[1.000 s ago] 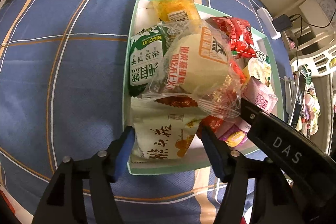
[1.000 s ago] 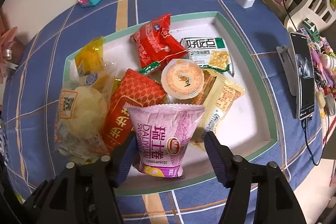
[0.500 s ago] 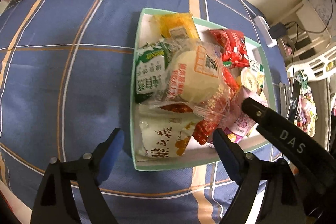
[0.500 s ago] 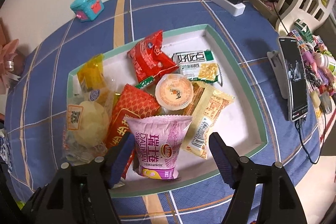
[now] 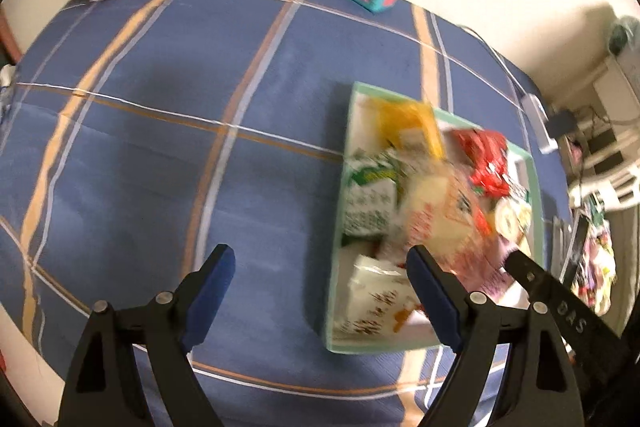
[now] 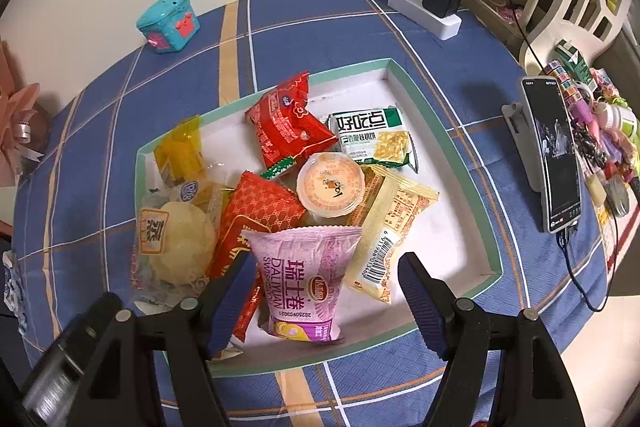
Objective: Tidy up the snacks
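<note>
My left gripper (image 5: 320, 279) stands wide apart and empty above the blue checked tablecloth (image 5: 160, 155), its right finger over the near left corner of the green-rimmed tray (image 5: 536, 187); this view is blurred, so I can only make out the snacks as a heap of wrappers. My right gripper (image 6: 322, 287) also gapes with nothing pressed between its pads, and it hangs over the near edge of the same tray. The pink snack pack (image 6: 304, 283) lies in the tray below the gap between my right fingers, not pinched.

Around it in the tray: a round cake in clear wrap (image 6: 176, 231) at the left, a red patterned pack (image 6: 260, 215) beside it, a yellow pack (image 6: 180, 151) at the far left, a red pack (image 6: 288, 123) farther back, a jelly cup (image 6: 330, 185) in the middle, a green and white biscuit pack (image 6: 372, 137) at the far right, and a pale yellow pack (image 6: 392, 227) on the near right.

Beyond the tray sit a teal toy box (image 6: 168, 23) at the far left and a white power strip (image 6: 424, 11) at the far right. A phone (image 6: 554, 155) stands to the right.
</note>
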Demonstrator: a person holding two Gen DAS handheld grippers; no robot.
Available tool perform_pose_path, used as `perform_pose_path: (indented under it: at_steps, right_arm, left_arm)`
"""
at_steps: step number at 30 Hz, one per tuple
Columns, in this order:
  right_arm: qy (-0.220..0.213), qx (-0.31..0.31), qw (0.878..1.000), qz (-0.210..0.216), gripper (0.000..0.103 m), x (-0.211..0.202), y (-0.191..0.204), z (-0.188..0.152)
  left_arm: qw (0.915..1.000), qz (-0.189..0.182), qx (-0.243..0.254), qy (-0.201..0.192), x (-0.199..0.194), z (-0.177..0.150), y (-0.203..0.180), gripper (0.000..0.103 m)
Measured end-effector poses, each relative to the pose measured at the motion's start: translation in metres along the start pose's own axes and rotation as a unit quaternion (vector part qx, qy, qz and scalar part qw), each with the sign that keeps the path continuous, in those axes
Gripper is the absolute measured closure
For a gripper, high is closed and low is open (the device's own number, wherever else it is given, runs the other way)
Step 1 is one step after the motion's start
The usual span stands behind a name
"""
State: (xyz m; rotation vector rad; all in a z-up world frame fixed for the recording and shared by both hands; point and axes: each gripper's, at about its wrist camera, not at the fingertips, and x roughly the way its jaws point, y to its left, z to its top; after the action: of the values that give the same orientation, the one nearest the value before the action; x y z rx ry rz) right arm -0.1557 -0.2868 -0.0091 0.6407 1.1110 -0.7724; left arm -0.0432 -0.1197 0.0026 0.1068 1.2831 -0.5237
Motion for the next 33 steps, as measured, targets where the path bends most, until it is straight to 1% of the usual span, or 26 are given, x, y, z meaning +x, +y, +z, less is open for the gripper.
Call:
perform_pose_path:
  at_steps: [3,4,5,6,8,12,14,15,18,21,24,28,31,33]
  right_arm:
    - [-0.004,-0.009,1.0,0.0,0.026,-0.003,0.005,0.0]
    - [-0.006,-0.013,1.0,0.001,0.026,-0.004,0.007,-0.001]
    - [-0.008,-0.017,1.0,0.003,0.026,-0.006,0.01,-0.001]
    - [-0.01,-0.018,1.0,0.006,0.026,-0.007,0.012,-0.002]
    - [-0.013,-0.024,1.0,0.01,0.025,-0.01,0.017,-0.003]
    - [-0.023,-0.036,0.999,0.011,0.014,-0.014,0.023,-0.004]
    - [-0.027,-0.042,0.999,0.018,0.007,-0.016,0.026,-0.005]
    - [-0.028,-0.043,0.998,0.021,0.0,-0.015,0.027,-0.005]
    - [-0.032,-0.049,0.998,0.024,0.0,-0.017,0.031,-0.005]
    - [-0.033,-0.055,0.998,0.018,0.0,-0.016,0.033,-0.006]
    - [-0.033,-0.062,0.997,0.015,0.0,-0.016,0.035,-0.007]
    - [-0.035,-0.064,0.997,0.017,0.0,-0.017,0.036,-0.008]
    - [-0.033,-0.063,0.997,0.017,0.0,-0.017,0.036,-0.011]
    - [-0.032,-0.062,0.997,0.017,0.0,-0.017,0.036,-0.012]
  left_arm:
    - [0.9996,0.021,-0.008,-0.015,-0.005,0.004,0.012,0.014]
    - [0.9993,0.03,-0.01,-0.021,-0.007,0.005,0.016,0.011]
    - [0.9989,0.037,-0.012,-0.026,-0.008,0.006,0.019,0.004]
    - [0.9984,0.044,-0.014,-0.033,-0.01,0.008,0.023,0.002]
    - [0.9975,0.054,-0.016,-0.043,-0.013,0.01,0.027,0.002]
    - [0.9954,0.077,-0.015,-0.056,-0.018,0.014,0.034,0.0]
    - [0.9948,0.084,-0.014,-0.055,-0.019,0.014,0.038,0.0]
    - [0.9947,0.087,-0.014,-0.054,-0.019,0.015,0.039,0.0]
    - [0.9955,0.079,-0.015,-0.05,-0.015,0.016,0.038,0.0]
    - [0.9961,0.071,-0.01,-0.051,-0.017,0.015,0.034,0.0]
    - [0.9961,0.069,0.002,-0.056,-0.02,0.015,0.028,0.0]
    - [0.994,0.08,0.018,-0.073,-0.026,0.014,0.021,0.0]
    - [0.9947,0.064,0.02,-0.078,-0.028,0.013,0.019,0.0]
    - [0.9948,0.063,0.02,-0.078,-0.028,0.011,0.018,0.0]
